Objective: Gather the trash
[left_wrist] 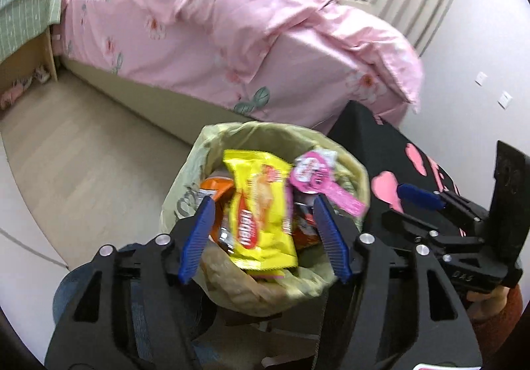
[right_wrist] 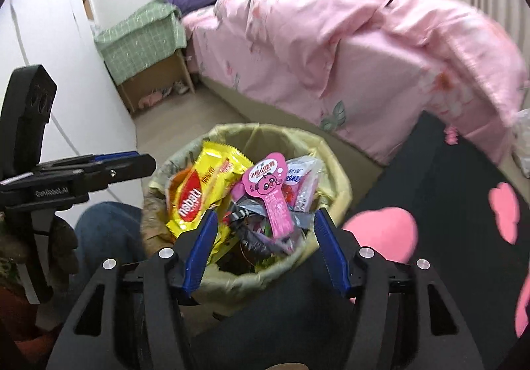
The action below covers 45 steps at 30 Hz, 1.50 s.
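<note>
A small bin lined with a pale yellow-green bag (left_wrist: 185, 177) (right_wrist: 334, 157) stands on the floor, full of wrappers. A yellow snack packet (left_wrist: 261, 207) (right_wrist: 202, 191) lies on top, with a pink paddle-shaped wrapper (left_wrist: 314, 171) (right_wrist: 268, 191) beside it. My left gripper (left_wrist: 261, 224) hovers open just above the bin, holding nothing. My right gripper (right_wrist: 265, 237) is open and empty over the bin's near rim. Each gripper shows in the other's view: the right one (left_wrist: 420, 197) at the bin's right, the left one (right_wrist: 122, 161) at its left.
A bed with a pink floral duvet (left_wrist: 232, 31) (right_wrist: 347, 48) stands behind the bin. A black cloth with pink shapes (left_wrist: 391, 151) (right_wrist: 447, 191) lies right of the bin. A wooden side table under a green checked cloth (right_wrist: 142, 35) is at the left. The floor is pale wood (left_wrist: 82, 144).
</note>
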{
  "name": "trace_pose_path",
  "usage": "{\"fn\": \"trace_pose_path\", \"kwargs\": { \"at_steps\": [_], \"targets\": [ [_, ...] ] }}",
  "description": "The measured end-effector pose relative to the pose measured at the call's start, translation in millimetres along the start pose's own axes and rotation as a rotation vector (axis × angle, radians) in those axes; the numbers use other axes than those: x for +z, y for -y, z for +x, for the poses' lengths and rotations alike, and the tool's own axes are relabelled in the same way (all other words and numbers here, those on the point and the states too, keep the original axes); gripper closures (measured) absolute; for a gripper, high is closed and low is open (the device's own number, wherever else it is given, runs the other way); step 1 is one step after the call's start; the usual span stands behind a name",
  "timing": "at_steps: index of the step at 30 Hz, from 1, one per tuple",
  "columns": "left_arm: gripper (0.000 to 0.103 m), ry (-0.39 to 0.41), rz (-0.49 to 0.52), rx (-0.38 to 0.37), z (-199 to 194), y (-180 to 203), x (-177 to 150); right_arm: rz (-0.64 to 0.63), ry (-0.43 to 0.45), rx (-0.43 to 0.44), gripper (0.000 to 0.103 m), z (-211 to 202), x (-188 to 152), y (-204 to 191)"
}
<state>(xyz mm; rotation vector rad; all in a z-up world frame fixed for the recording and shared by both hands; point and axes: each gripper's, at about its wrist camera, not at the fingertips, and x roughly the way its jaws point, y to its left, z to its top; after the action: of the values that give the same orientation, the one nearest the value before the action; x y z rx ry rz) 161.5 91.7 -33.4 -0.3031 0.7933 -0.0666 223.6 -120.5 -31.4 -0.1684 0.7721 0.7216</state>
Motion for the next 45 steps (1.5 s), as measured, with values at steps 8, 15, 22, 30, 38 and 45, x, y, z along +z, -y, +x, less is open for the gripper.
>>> {"fn": "trace_pose_path", "kwargs": {
  "at_steps": [8, 15, 22, 30, 38, 45],
  "targets": [
    [0.04, 0.093, 0.187, -0.038, -71, 73, -44, 0.133, 0.144, -0.156, 0.041, -115, -62, -19],
    [0.04, 0.142, 0.298, -0.048, -115, 114, -84, 0.177, 0.162, -0.325, 0.039, -186, -119, -45],
    [0.04, 0.152, 0.347, 0.015, -134, 132, -112, 0.225, 0.184, -0.374, 0.039, -210, -150, -64],
    [0.04, 0.176, 0.31, 0.098, -148, 124, -114, 0.253, 0.199, -0.39, 0.039, -223, -171, -78],
    [0.04, 0.196, 0.302, 0.1, -158, 119, -116, 0.239, 0.208, -0.388, 0.039, -226, -167, -89],
    [0.04, 0.184, 0.303, 0.096, -157, 119, -116, 0.234, 0.201, -0.386, 0.039, -224, -164, -92]
  ]
}}
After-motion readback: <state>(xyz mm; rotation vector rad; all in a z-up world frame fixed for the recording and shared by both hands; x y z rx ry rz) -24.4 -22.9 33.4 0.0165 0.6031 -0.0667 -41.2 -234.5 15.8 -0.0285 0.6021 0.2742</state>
